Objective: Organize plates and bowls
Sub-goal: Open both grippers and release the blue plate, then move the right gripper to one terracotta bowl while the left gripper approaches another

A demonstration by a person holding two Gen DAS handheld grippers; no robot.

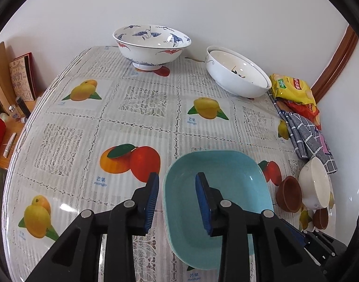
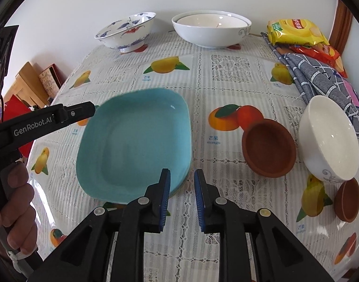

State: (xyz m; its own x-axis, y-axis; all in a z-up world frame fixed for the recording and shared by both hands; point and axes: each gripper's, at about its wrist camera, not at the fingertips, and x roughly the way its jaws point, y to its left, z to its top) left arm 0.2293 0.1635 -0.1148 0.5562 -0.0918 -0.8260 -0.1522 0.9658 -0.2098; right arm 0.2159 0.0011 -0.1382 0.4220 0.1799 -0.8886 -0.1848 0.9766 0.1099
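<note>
You had both grippers over the teal plates point(image 2: 134, 141), one at each side edge, which reads as the pair having just been set down as a stack near the table's front. The left gripper point(image 1: 177, 202) straddled the plates' left rim, jaws apart, pads clear of it as far as I could tell. The right gripper point(image 2: 182, 197) stood with its jaws a little apart just off the right rim, gripping nothing. Your hand point(image 2: 13, 199) held the left tool's handle.

Count: at least two teal plates, judging by the layered rims. One crane-painted bowl point(image 1: 151, 44) at the back. Beside it, white bowls point(image 1: 237, 72), a smaller one nested in a larger, so two. One small white bowl point(image 2: 329, 138) at the right, tipped on its side against the cloth point(image 2: 320, 80). Two brown cups point(image 2: 268, 148), also tipped. Those still looked unsorted.
</note>
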